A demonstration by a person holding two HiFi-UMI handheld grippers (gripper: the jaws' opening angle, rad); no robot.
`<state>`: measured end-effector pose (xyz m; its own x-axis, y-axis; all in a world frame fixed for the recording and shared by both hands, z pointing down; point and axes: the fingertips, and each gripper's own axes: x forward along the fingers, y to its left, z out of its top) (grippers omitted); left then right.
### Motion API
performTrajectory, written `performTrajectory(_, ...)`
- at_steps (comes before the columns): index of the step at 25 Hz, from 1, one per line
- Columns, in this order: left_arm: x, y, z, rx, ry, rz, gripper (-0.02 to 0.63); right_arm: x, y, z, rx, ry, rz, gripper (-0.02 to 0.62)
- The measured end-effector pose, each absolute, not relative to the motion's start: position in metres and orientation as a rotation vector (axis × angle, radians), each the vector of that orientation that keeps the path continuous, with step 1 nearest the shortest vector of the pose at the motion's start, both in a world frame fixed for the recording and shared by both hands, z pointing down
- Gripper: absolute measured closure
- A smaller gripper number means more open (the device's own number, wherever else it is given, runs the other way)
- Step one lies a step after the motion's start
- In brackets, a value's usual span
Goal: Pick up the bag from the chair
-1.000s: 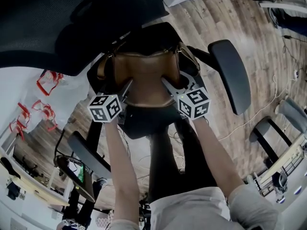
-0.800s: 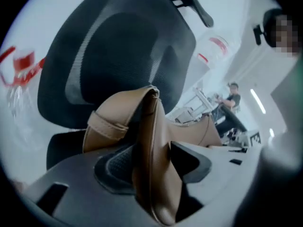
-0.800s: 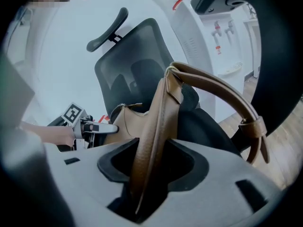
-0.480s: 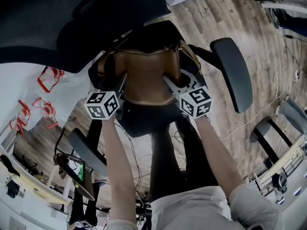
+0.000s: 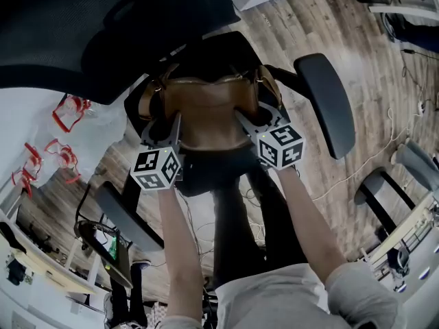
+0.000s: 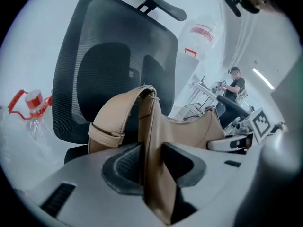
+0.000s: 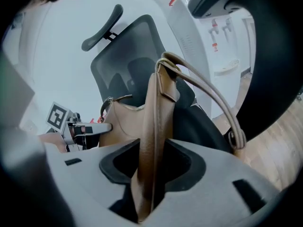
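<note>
A tan leather bag (image 5: pixel 206 112) sits on the seat of a black office chair (image 5: pixel 226 166), held between both grippers. My left gripper (image 5: pixel 175 123) is shut on the bag's left edge (image 6: pixel 154 141), which stands pinched between its pads. On the other side, my right gripper (image 5: pixel 241 118) is shut on the bag's right edge (image 7: pixel 154 141), whose thin strap (image 7: pixel 213 103) loops off to the right. The bag's top sits under the dark mesh backrest (image 6: pixel 113 65).
The chair's armrests stand at the right (image 5: pixel 326 101) and lower left (image 5: pixel 123 214). Plastic bottles with red handles (image 5: pixel 65 115) lie on the white surface at left. Cables (image 5: pixel 384 149) run over the wooden floor. Another chair (image 5: pixel 418 163) is at far right. A person (image 6: pixel 235 84) stands far off.
My left gripper has moved right and closer in along the bag's left edge. The bag has shifted slightly. My right gripper has barely moved.
</note>
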<state>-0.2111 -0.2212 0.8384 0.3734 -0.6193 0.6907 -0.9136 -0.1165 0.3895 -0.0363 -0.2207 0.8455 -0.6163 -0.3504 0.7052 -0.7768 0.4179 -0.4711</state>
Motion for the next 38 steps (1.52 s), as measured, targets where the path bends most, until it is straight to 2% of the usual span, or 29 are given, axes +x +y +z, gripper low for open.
performTrajectory(11, -0.199, -0.203, 0.772, 1.858, -1.463, 0.329, 0.483, -0.024, -0.217, 0.78, 0.945, -2.264, 0.999, 0.459)
performTrajectory(38, -0.128, -0.111, 0.493, 1.945, -1.662, 0.167, 0.486, 0.043, -0.151, 0.517, 0.897, -2.528, 0.783, 0.454)
